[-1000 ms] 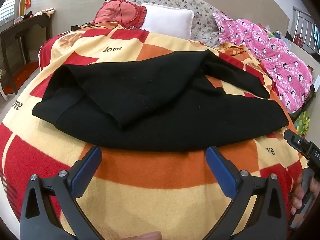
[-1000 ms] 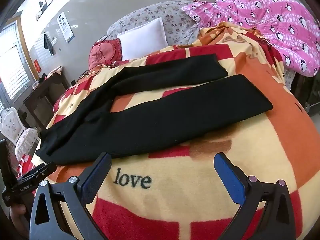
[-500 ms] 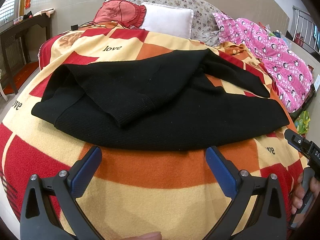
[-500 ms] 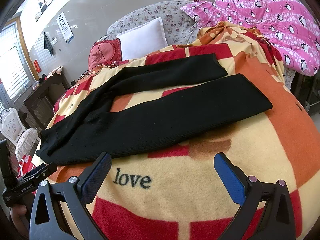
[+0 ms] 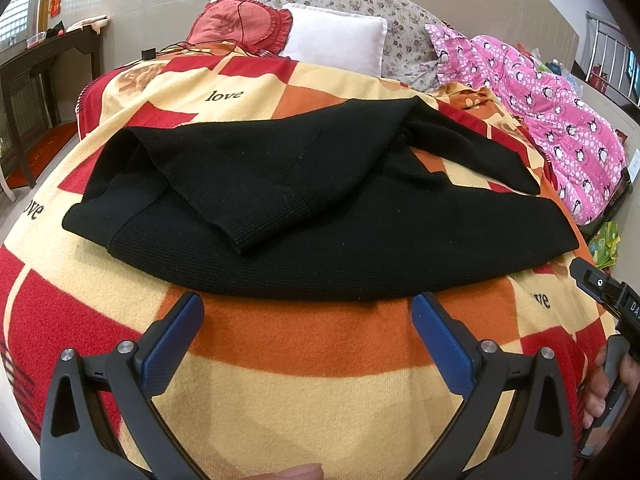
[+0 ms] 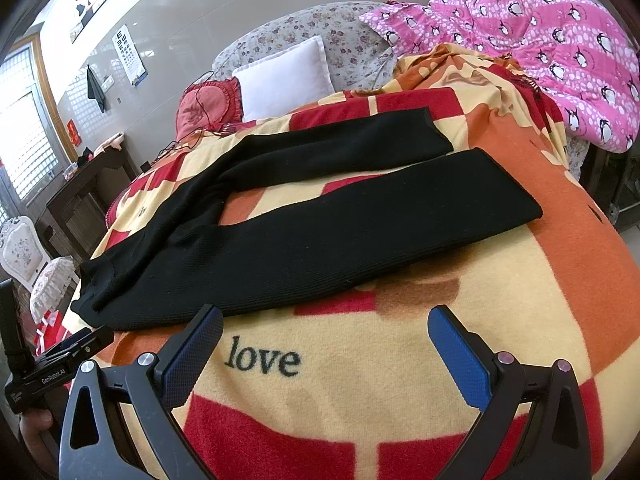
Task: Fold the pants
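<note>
Black knit pants [image 5: 320, 208] lie spread on a red, orange and cream blanket [image 5: 304, 336] on a bed. In the right wrist view the pants [image 6: 320, 236] show the waist at the left and two legs running to the right, a gap between them. My left gripper [image 5: 308, 312] is open and empty, just in front of the pants' near edge by the waist. My right gripper [image 6: 324, 328] is open and empty, just in front of the near leg. The right gripper's body [image 5: 612, 300] shows at the left wrist view's right edge.
A white pillow [image 5: 336, 44], a red cushion [image 5: 240, 24] and a pink penguin quilt [image 5: 560, 120] lie at the bed's far end and right side. A dark wooden table [image 5: 36, 76] stands left of the bed. A white chair [image 6: 24, 252] stands at the left.
Both grippers have edged slightly closer to the pants' near edge. The pants have not moved and both grippers remain open.
</note>
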Demonstrator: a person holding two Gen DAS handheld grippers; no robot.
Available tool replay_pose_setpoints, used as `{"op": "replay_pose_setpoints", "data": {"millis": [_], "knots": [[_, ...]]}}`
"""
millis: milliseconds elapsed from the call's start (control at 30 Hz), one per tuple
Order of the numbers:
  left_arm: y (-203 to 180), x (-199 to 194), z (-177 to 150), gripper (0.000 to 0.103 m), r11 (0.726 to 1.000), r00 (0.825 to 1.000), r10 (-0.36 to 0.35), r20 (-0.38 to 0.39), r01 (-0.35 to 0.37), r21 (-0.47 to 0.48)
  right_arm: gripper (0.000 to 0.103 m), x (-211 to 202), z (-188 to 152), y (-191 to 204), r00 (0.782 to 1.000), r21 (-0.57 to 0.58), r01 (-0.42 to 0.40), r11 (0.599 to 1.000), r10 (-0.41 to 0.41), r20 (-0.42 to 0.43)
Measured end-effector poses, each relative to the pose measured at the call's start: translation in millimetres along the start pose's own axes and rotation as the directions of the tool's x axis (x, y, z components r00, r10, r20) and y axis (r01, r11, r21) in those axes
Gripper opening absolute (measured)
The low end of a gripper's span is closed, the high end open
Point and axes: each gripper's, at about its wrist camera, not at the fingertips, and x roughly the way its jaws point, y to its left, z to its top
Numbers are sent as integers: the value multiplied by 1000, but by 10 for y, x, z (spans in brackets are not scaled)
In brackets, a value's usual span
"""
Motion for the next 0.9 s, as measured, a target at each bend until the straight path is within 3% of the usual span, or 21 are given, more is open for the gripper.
{"op": "replay_pose_setpoints", "data": {"millis": [900], "knots": [[51,-59,-13,103,1000,1000,-7,-16,7,-12,102,-16,4,-44,1000,9,2,1000,-2,5]]}}
